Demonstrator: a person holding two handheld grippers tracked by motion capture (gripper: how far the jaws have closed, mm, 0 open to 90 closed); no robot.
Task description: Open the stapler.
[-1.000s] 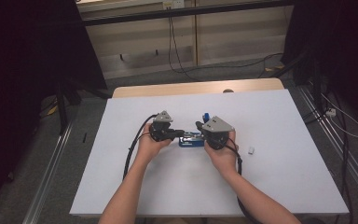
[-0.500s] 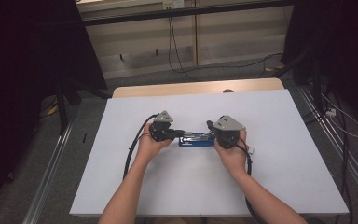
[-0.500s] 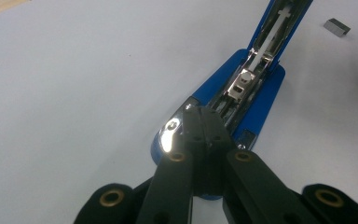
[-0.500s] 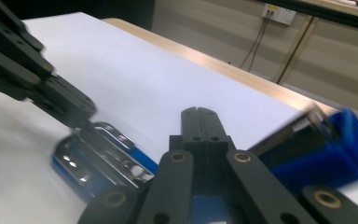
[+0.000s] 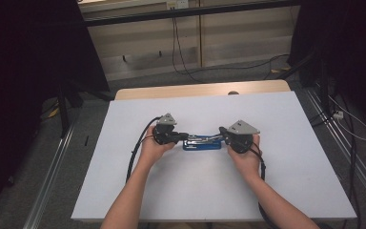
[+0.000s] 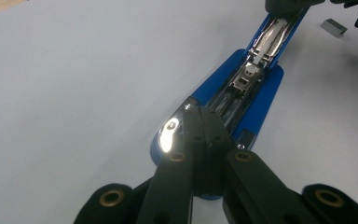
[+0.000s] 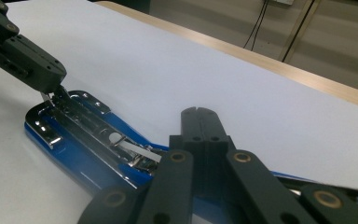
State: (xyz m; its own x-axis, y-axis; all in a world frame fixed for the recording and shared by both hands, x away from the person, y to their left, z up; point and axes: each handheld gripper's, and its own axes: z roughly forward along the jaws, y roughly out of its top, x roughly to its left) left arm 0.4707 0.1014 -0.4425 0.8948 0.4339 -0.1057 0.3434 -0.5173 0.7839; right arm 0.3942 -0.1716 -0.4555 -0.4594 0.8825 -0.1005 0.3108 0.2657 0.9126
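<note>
pressing blue stapler (image 5: 201, 143) flat w/ both grippers.

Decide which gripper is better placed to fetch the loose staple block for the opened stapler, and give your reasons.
Probably the right gripper: the staple block lies beside its end of the stapler. The left gripper, jaws shut, rests on the far end, steadying it.

A lab recording bay: white table (image 5: 171, 200), aluminium floor rails (image 5: 47, 191), dark curtains (image 5: 24, 62), trailing cables (image 5: 181, 47).
</note>
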